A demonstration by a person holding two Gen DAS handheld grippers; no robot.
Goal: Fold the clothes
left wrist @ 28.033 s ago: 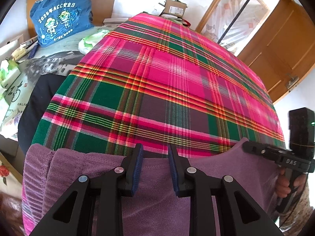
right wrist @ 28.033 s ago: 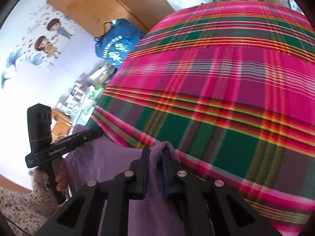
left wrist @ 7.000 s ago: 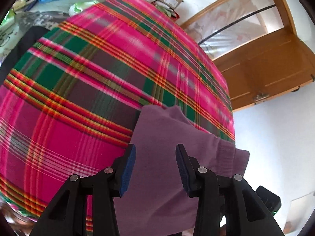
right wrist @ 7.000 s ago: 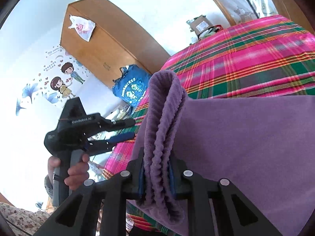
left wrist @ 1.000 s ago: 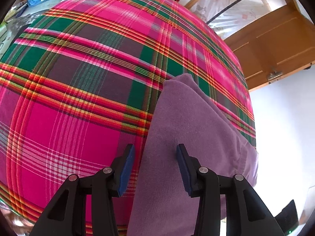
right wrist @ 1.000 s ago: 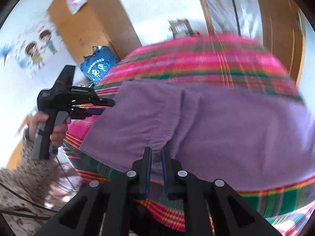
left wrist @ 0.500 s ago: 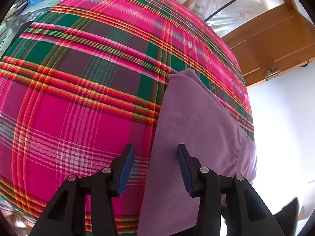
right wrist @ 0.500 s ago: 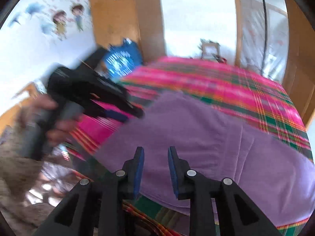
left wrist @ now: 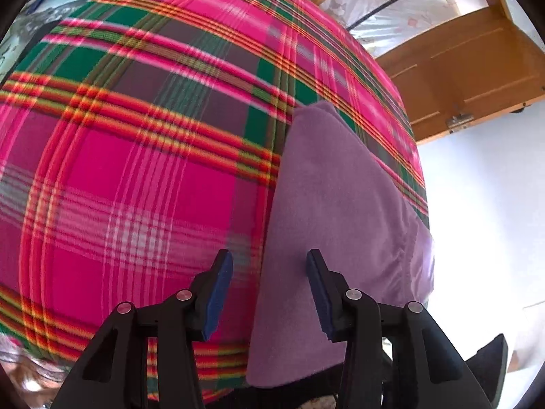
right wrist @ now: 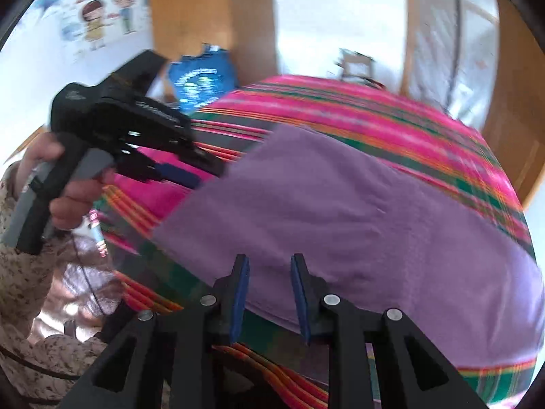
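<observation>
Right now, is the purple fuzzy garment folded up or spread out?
Folded. The purple fleece garment lies flat as a compact rectangle with straight edges on the pink plaid bedcover; no jaws grip it.

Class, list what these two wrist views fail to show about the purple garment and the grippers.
- Garment: left wrist view, near edge hidden behind the left gripper; its type cannot be told.
- Garment's right end: right wrist view, cut off by the lens rim.
- Blue bag print: right wrist view, blurred.
- Right gripper: jaws apart; cloth contact unclear.
</observation>
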